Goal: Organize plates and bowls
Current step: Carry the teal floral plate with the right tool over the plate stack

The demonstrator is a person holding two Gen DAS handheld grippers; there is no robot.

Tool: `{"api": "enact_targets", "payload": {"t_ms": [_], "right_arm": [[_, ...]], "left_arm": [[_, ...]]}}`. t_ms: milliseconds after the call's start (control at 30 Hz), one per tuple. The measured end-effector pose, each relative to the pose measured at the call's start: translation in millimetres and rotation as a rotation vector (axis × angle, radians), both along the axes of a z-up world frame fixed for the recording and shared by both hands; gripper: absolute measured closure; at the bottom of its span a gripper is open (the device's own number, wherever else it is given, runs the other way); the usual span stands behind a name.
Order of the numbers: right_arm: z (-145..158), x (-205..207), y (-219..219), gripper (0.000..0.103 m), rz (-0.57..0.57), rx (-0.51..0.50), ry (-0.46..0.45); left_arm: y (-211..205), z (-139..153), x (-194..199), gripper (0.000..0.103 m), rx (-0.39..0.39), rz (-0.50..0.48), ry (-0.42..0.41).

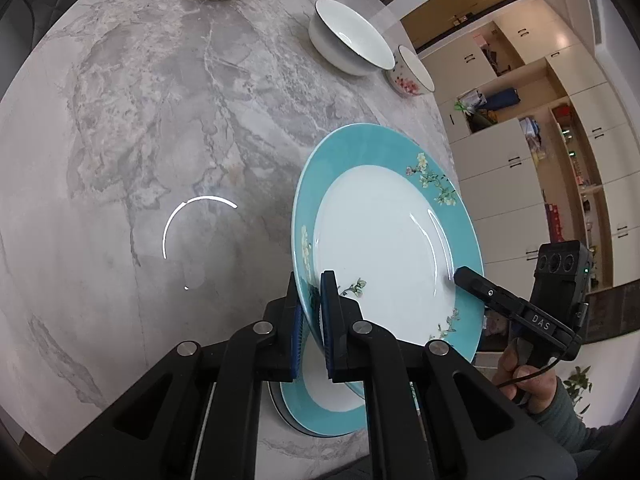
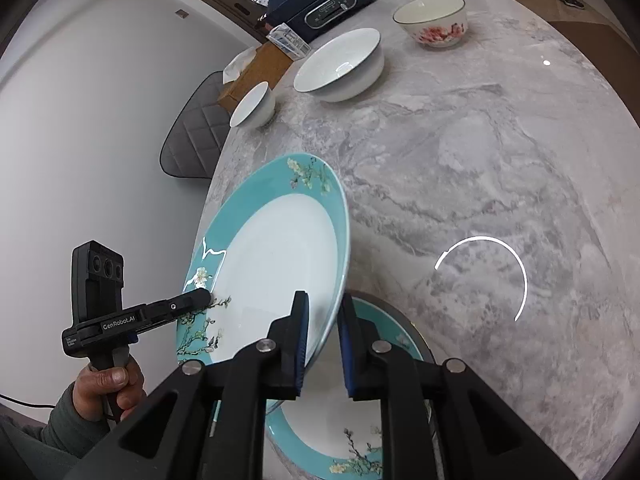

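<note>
A teal plate (image 1: 384, 240) is held tilted over the stack (image 2: 360, 432) on the surface (image 1: 140, 120), so it can land squarely. Left gripper (image 1: 314, 320) fingers pinch its near rim; right gripper (image 2: 322, 344) fingers are opening around the opposite rim.

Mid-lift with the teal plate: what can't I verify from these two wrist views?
- Stack under the lifted teal plate: left wrist view, the claw body covers it; plate count unclear.
- Right claw grip: the far pad seems off the rim; contact can't be confirmed.
- Lower plate: right wrist view, near edge cut off by the frame.
</note>
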State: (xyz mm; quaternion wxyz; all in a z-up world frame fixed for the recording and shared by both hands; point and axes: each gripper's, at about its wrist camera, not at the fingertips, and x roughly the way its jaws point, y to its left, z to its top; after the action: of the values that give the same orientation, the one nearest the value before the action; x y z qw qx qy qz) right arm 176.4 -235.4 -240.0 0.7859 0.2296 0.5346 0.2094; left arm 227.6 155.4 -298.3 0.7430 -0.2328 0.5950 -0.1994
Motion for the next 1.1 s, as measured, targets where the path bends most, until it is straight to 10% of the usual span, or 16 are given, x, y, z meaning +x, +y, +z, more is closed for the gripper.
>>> {"api": "enact_targets", "payload": {"t_ms": [1100], "right_arm": [[-50,-75,-14,0.086,0.024,-0.133,0.069]], "left_arm": [[-38,-50,-62,0.095,0.087,-0.162,0.052]]}}
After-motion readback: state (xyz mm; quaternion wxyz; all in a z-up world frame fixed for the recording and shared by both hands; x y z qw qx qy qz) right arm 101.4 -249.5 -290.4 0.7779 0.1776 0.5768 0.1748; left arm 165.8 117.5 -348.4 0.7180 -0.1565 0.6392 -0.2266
